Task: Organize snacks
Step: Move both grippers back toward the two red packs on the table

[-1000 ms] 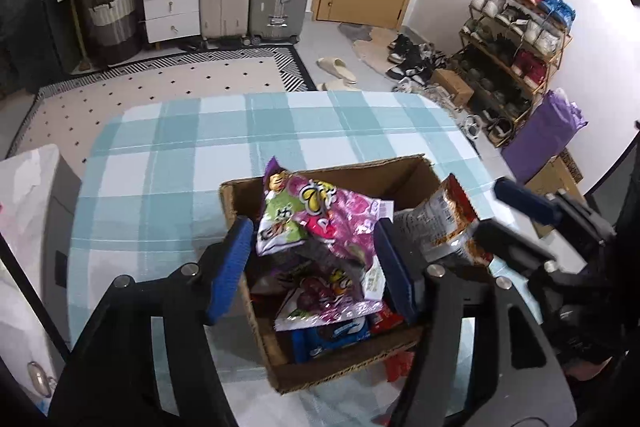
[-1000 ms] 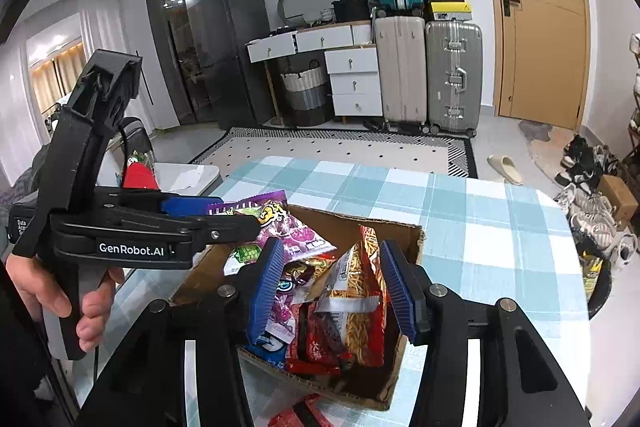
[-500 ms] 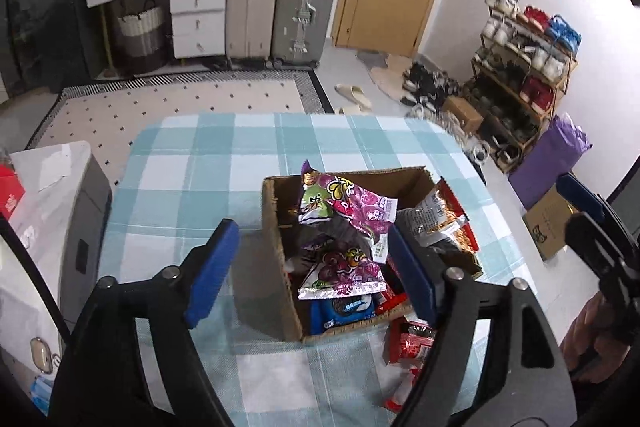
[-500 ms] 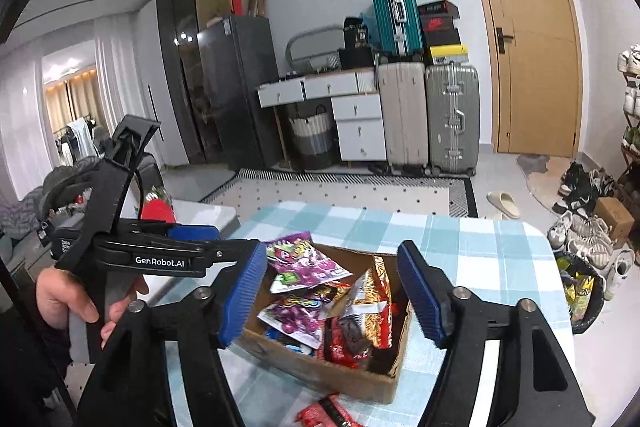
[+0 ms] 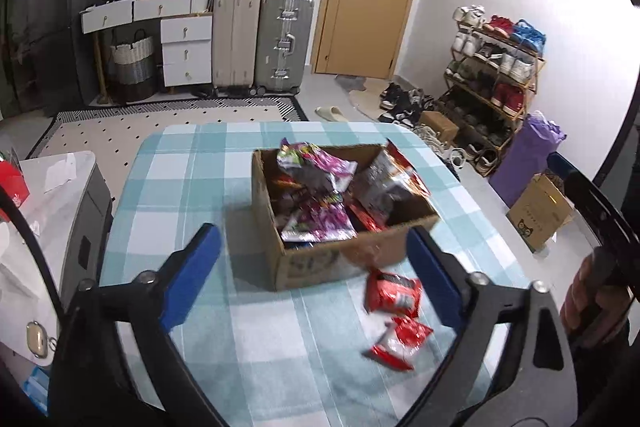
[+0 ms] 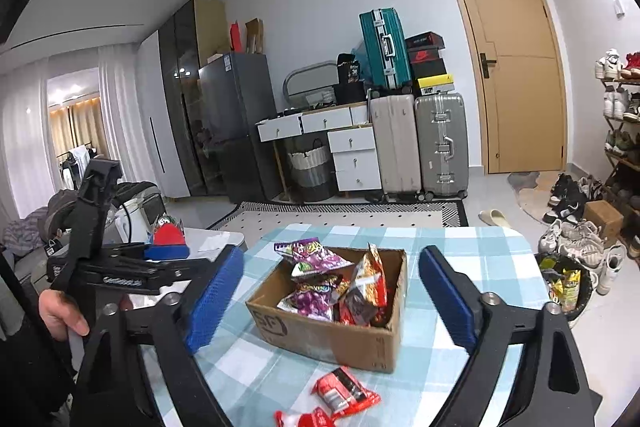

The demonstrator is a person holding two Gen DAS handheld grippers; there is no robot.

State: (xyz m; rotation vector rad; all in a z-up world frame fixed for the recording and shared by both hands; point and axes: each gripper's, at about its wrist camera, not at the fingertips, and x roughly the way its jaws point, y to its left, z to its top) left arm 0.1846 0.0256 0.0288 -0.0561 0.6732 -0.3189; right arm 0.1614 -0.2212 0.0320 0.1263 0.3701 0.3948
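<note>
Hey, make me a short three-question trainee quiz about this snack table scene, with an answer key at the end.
1. True or false: the brown cardboard box on the checked teal tablecloth is empty.
2. How many small red snack packets lie on the cloth outside the box? A) none B) two C) five
3. Fill in: both the left hand-held gripper and the right hand-held gripper have their jaws ____ and hold nothing.

Key:
1. False; it holds purple snack bags and red ones.
2. B; both lie in front of the box's near side.
3. open
</note>
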